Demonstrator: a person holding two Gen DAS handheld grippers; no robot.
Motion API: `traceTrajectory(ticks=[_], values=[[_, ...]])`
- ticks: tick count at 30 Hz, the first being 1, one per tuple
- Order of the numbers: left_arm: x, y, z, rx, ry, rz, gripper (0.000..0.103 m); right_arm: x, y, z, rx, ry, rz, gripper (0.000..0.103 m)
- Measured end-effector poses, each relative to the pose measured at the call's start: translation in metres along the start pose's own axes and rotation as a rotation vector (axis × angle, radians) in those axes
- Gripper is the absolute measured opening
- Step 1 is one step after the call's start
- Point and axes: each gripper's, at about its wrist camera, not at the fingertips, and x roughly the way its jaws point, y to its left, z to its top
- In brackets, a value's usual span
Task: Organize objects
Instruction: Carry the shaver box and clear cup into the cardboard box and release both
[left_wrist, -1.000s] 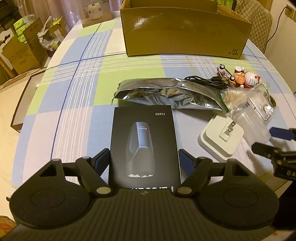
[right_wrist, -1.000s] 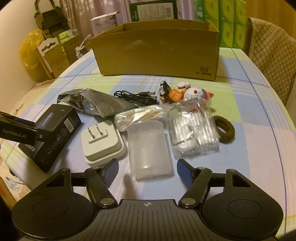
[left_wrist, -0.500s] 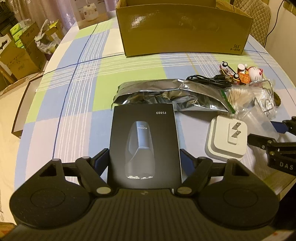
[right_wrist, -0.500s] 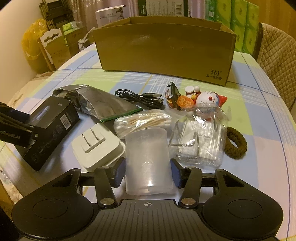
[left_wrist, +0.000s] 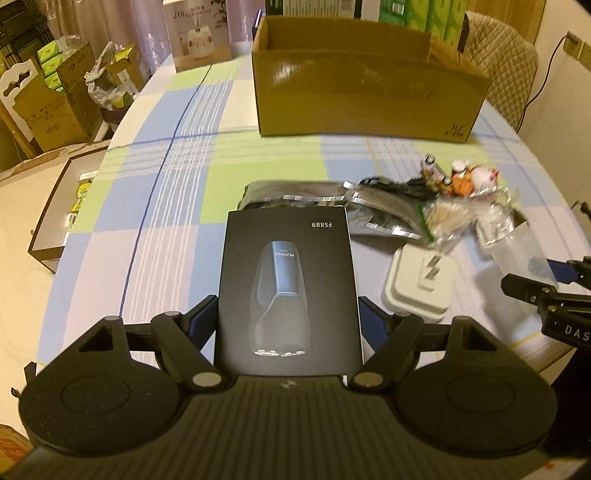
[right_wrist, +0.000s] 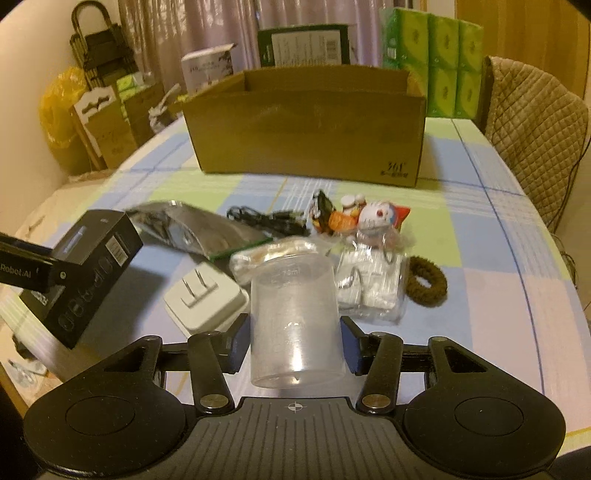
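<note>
Two broad stretches of the checked worktop (left_wrist: 155, 206) lie bare: the whole left side up to its curved edge, and the band between the clutter and the open cardboard box (right_wrist: 306, 122) at the far edge, whose inside cannot be seen from either view. Right of the pile, bare cloth runs to the worktop's right rim beside a quilted chair (right_wrist: 535, 122). The left hand-held gripper (left_wrist: 288, 317) has its fingers closed against the two long sides of a black shaver box (left_wrist: 288, 291), which looks lifted at the near left. The right hand-held gripper (right_wrist: 295, 339) is clamped on a clear measuring cup (right_wrist: 295, 321), upright and with nothing in it. Just beyond the cup lie a white plug adapter (right_wrist: 207, 299), a bag of cotton swabs (right_wrist: 269, 254), a silver foil pouch (right_wrist: 192, 229), a black cable (right_wrist: 266, 218), a cat-faced toy (right_wrist: 376, 218), a clear plastic packet (right_wrist: 373, 291) and a brown hair tie (right_wrist: 426, 282)
</note>
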Motion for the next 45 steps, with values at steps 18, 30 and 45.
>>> traceTrajectory(ticks=[18, 30, 45], values=[[-0.033, -0.027, 0.179, 0.066, -0.215, -0.080, 0.076, -0.019, -0.035, 0.184, -0.005, -0.179, 0.034, 0.048], [0.047, -0.042, 0.279, 0.069, -0.217, -0.110, 0.076, 0.082, -0.086, 0.265, 0.086, -0.111, -0.002, 0.048], [0.103, -0.044, 0.290, 0.041, -0.207, -0.101, 0.080, 0.135, -0.112, 0.257, 0.146, -0.036, -0.026, 0.048]])
